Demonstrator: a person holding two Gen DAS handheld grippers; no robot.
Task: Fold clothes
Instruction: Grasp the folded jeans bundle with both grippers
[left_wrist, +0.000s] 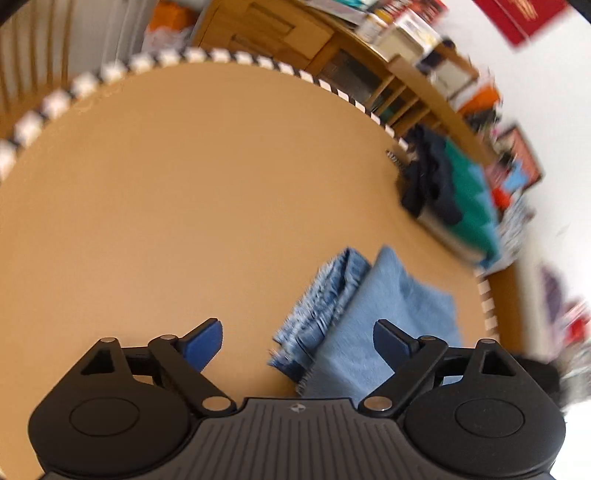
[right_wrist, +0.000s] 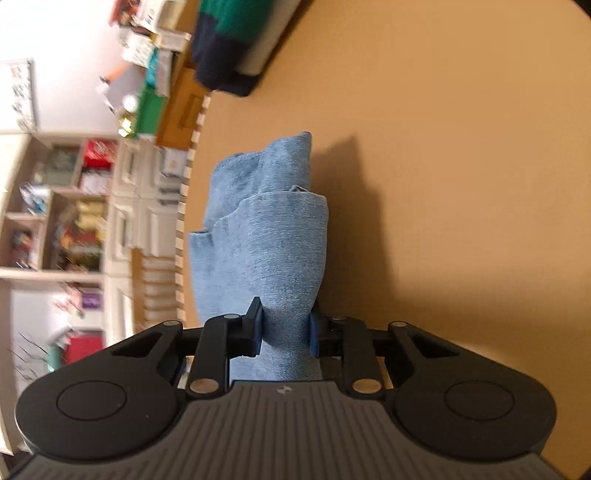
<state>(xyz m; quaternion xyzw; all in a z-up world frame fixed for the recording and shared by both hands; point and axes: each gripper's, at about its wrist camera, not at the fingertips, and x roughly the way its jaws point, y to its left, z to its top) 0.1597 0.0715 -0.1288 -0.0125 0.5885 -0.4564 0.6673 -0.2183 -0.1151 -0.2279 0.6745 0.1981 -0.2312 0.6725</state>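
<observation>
Right gripper (right_wrist: 284, 332) rolled sideways, fingers pinching blue garment (right_wrist: 273, 240); left gripper (left_wrist: 297, 341) fingers spread over table (left_wrist: 166, 203).

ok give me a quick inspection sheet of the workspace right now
surface: tan round table with a black-and-white checked rim, mostly bare
job's things: light blue garment, bunched and clamped in the right tongs; in the left view it lies by the table's near right edge
clutter: pile of dark navy and green clothes at the far right edge
grippers: left tongs open and holding nothing, above the table; right tongs shut on the garment
cables: nothing seen
surroundings: wooden cabinet, white shelving full of items, all blurred
</observation>
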